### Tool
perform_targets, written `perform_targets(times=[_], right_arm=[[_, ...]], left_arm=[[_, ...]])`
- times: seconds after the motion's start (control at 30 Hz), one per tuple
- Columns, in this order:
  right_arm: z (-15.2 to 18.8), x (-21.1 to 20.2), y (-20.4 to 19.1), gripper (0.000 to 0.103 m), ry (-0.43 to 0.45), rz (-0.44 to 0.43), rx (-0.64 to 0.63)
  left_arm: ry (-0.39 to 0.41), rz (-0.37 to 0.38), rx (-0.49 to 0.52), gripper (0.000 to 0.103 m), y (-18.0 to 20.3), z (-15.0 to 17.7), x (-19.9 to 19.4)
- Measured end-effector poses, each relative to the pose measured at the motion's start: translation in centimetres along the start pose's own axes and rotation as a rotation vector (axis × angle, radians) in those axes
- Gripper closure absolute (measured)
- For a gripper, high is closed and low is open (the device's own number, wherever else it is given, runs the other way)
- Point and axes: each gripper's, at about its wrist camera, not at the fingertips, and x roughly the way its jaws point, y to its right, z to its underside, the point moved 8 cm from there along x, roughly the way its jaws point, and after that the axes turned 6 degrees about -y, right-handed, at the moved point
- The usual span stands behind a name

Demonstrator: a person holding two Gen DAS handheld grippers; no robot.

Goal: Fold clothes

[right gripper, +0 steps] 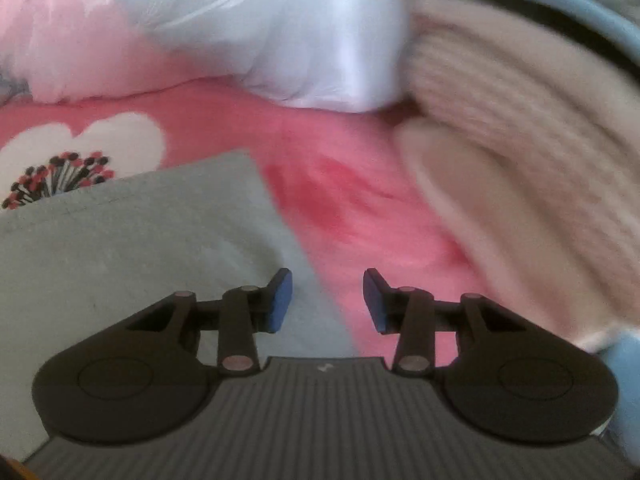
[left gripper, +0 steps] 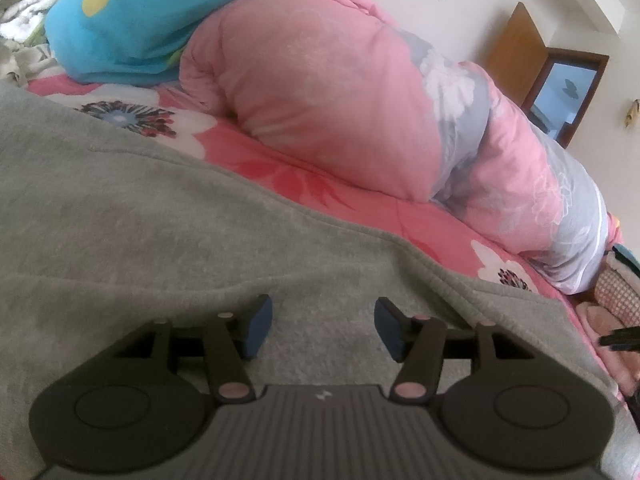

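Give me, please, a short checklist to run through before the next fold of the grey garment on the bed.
1. Left hand-held gripper empty, pads apart: ok.
2. Right hand-held gripper empty, pads apart: ok.
3. Grey garment lying spread on the floral bedsheet: ok, though a few wrinkles show.
4. Garment corner in sight in the right wrist view: ok.
5. Pink quilt clear of the garment: ok.
6. Whole outline of the garment visible: cannot tell, both views crop it.
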Motion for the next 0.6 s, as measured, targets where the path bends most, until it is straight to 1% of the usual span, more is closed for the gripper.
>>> perform_targets(times=[0.07, 0.13, 0.2, 0.27, 0.33, 0.37, 0.47, 0.5, 0.6], right_arm=[[1.0, -4.7, -0.5, 0.064, 0.069, -0.129, 0.005], [1.8, -9.3, -3.1, 0.064, 0.121, -0.269, -0.008], [3.2, -14.5, -5.5, 0.064, 0.161, -0.409, -0.049], [5.2, -19.0, -8.9, 0.063, 0.191, -0.549, -0.136], [8.1, -21.9, -12.4, 0.063, 0.173, -0.643, -0.256], [9.7, -22.9, -14.2, 0.063, 0.157, -0.661, -0.313], [13.8, -23.2, -18.2, 0.063, 0.113, -0.64, -0.433], [14.9, -22.9, -19.1, 0.063, 0.107, -0.605, -0.469], [17.6, -21.9, -20.3, 0.062, 0.108, -0.491, -0.548]], left_arm=[[0.0, 0.003, -0.004, 0.045, 0.0, 0.0, 0.0], [0.001, 0.004, -0.007, 0.045, -0.1, 0.0, -0.1], [0.001, 0.004, -0.01, 0.045, -0.1, 0.0, -0.1], [-0.001, 0.004, -0.013, 0.045, -0.1, 0.0, -0.2], [-0.005, 0.003, -0.017, 0.045, -0.1, 0.0, -0.2], [-0.005, 0.002, -0.019, 0.045, -0.1, 0.0, -0.2], [-0.006, -0.001, -0.017, 0.044, -0.1, 0.0, -0.2], [-0.005, -0.002, -0.017, 0.044, -0.1, 0.0, -0.2], [-0.005, -0.003, -0.012, 0.043, 0.0, 0.0, -0.2]])
